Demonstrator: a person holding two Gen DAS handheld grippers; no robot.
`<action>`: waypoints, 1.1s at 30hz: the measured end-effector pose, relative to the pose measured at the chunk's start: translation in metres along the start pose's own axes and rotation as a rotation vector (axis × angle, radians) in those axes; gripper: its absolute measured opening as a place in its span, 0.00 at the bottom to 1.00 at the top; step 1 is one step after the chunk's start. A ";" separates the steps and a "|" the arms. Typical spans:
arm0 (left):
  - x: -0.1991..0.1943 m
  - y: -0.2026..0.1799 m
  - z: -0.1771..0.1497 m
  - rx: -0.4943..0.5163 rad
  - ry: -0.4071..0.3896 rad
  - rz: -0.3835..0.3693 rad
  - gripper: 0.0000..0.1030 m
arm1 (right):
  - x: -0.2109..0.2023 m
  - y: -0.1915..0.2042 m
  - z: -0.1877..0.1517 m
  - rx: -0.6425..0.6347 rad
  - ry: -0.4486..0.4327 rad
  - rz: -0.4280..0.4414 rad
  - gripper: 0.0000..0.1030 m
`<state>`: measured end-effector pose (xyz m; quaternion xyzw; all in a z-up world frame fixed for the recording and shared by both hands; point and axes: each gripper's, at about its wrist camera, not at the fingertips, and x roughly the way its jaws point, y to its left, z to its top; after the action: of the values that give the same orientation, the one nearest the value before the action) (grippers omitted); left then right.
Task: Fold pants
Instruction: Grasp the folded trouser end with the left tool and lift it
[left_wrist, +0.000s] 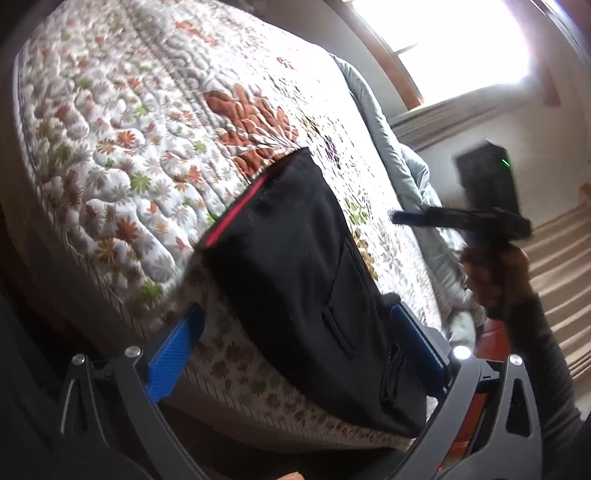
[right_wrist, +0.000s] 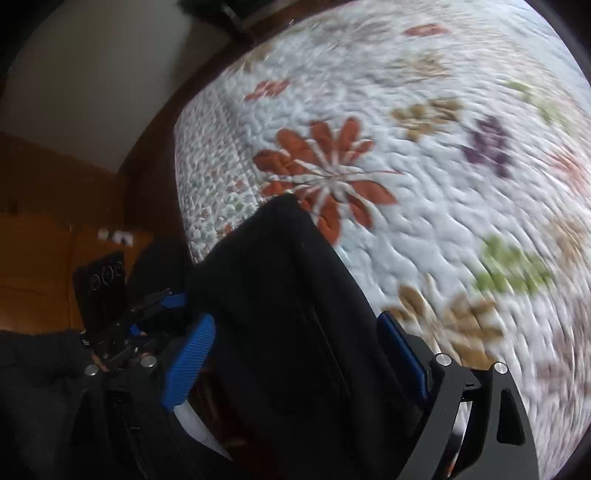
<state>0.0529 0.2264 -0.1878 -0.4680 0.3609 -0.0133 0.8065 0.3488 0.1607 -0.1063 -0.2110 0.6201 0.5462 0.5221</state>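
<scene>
Black pants (left_wrist: 295, 240) with a red stripe along one edge lie folded into a compact rectangle on the floral quilt (left_wrist: 129, 129), at the near edge of the bed. My left gripper (left_wrist: 295, 310) is open, its blue fingers (left_wrist: 177, 354) spread wide on either side of the fold's near end. In the right wrist view the same black pants (right_wrist: 280, 277) lie between the wide-spread fingers of my right gripper (right_wrist: 295, 319), whose pads do not press on them. A hand holds the right gripper (left_wrist: 402, 218) to the right over the bed. The left gripper (right_wrist: 155, 314) shows at the left.
A grey blanket (left_wrist: 388, 147) is bunched along the far side of the bed. Behind it are a bright window (left_wrist: 443, 37), a black box with a green light (left_wrist: 487, 173) and a striped floor covering (left_wrist: 561, 277). Brown wooden flooring (right_wrist: 37, 240) borders the bed.
</scene>
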 end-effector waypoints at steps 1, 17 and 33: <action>0.001 0.005 0.003 -0.022 0.001 -0.024 0.97 | 0.012 -0.002 0.013 -0.011 0.028 0.023 0.87; 0.027 0.028 0.019 -0.132 0.044 -0.135 0.97 | 0.090 -0.042 0.072 -0.031 0.222 0.288 0.34; 0.019 0.038 0.021 -0.161 0.050 -0.027 0.45 | 0.086 -0.039 0.072 -0.054 0.222 0.267 0.39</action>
<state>0.0670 0.2566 -0.2212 -0.5357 0.3745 -0.0071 0.7568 0.3799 0.2398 -0.1895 -0.1998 0.6818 0.6003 0.3673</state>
